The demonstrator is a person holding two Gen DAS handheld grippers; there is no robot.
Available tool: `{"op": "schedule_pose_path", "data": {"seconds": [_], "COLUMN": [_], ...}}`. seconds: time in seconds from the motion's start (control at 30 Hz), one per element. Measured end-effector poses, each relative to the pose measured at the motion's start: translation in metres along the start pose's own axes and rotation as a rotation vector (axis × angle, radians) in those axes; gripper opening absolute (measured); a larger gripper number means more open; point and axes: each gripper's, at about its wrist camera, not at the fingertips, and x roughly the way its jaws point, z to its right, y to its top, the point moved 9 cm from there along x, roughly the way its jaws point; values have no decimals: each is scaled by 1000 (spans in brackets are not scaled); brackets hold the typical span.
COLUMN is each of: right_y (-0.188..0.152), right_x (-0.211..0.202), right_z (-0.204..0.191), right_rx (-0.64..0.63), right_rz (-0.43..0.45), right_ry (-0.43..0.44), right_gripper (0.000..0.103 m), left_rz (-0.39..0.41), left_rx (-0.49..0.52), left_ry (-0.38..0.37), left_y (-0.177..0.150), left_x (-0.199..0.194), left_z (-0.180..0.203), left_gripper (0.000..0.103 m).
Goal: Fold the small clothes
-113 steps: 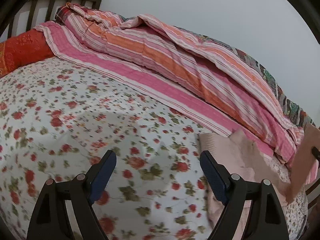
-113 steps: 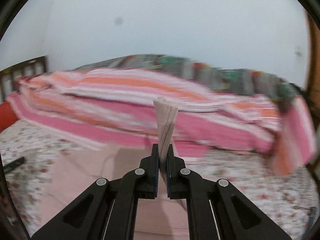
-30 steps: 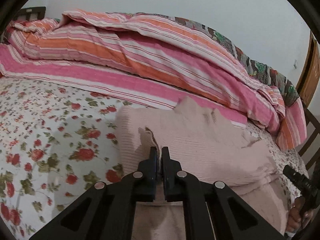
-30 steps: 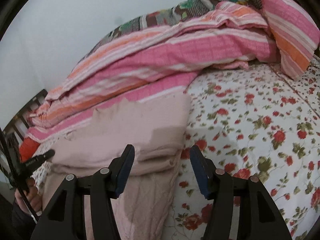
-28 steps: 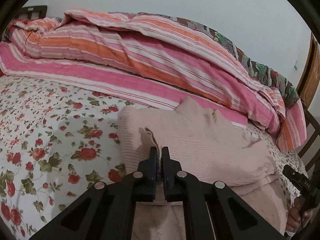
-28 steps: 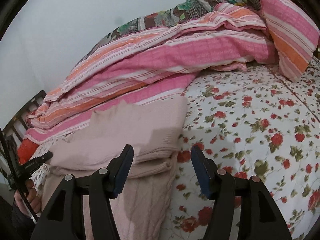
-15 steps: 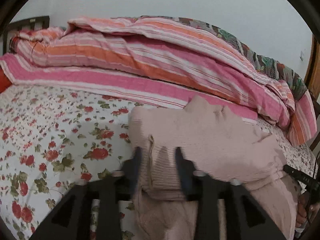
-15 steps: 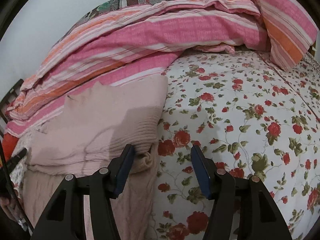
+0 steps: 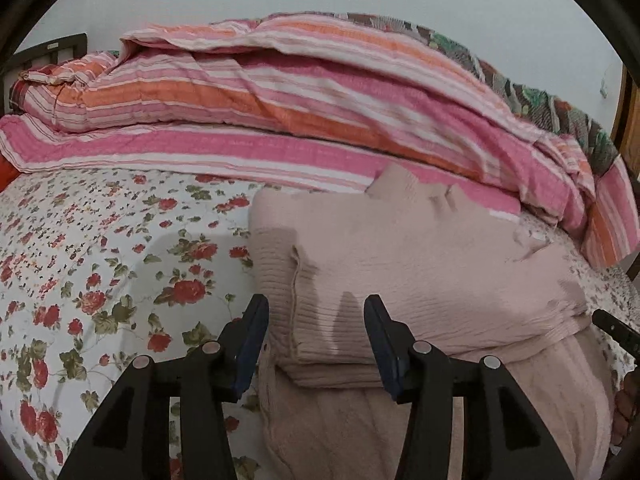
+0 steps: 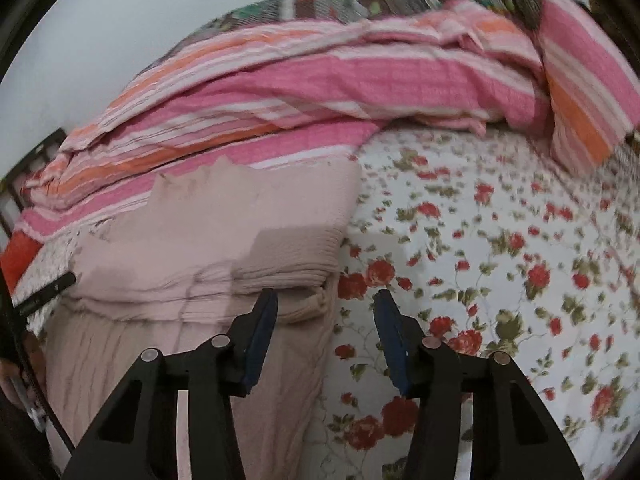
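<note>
My left gripper (image 9: 316,336) and right gripper (image 10: 325,330) gaped wide, empty, over the pink sweater (image 9: 400,272) folded mid-bed (image 9: 100,264); soft, limp knit, best pinched at its near corners.

Folded pink knit garment (image 9: 420,276) on bed

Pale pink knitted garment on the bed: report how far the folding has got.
Done: the pale pink knitted garment lies on the floral bedsheet with its upper part doubled over the lower part. In hand: nothing; the left gripper and right gripper are both open, fingers apart at the fold's two near corners. Left: the lower part pokes out below the fold, so probably one more fold.
</note>
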Motion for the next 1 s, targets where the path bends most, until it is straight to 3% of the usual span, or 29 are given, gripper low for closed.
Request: {"op": "schedule_pose_path", "data": {"seconds": [0.1, 0.2, 0.27, 0.33, 0.4, 0.6, 0.7, 0.73, 0.77, 0.8, 0.83, 1.0], "right_y": [8, 14, 9, -1, -17, -72, -100, -111, -124, -133, -146, -178], "right_x": [-16, -42, -60, -76, -89, -115, -125, -128, -130, -131, -130, -128], "right_z": [-5, 2, 8, 15, 19, 23, 16, 12, 7, 3, -2, -20], "right_rx": [-56, -30, -4, 24, 39, 52, 31, 35, 33, 28, 19, -56], "right_rz": [24, 66, 65, 57, 32, -40, -51, -50, -56, -64, -81, -100], "right_ry": [-33, -61, -54, -33, 3, 7, 19, 41, 69, 85, 99, 87], "right_gripper": [49, 48, 43, 28, 25, 25, 38, 45, 47, 47, 47, 47], "left_rz": [37, 66, 87, 71, 82, 51, 28, 13, -1, -21, -32, -91], "left_rx": [12, 51, 62, 100, 132, 116, 152, 144, 133, 116, 99, 17], "left_ry": [-18, -12, -1, -21, -12, -59, -45, -54, -63, -74, -86, -114], "left_y": [4, 5, 5, 1, -1, -33, -65, -78, -89, -105, -119, -167], "left_x": [-9, -17, -24, -31, -40, -85, -114, -123, -130, -137, -144, -156], "left_z": [3, 5, 4, 9, 11, 18, 21, 20, 18, 16, 14, 7], "left_gripper": [47, 47, 47, 44, 41, 40, 40, 44, 48, 60, 63, 63]}}
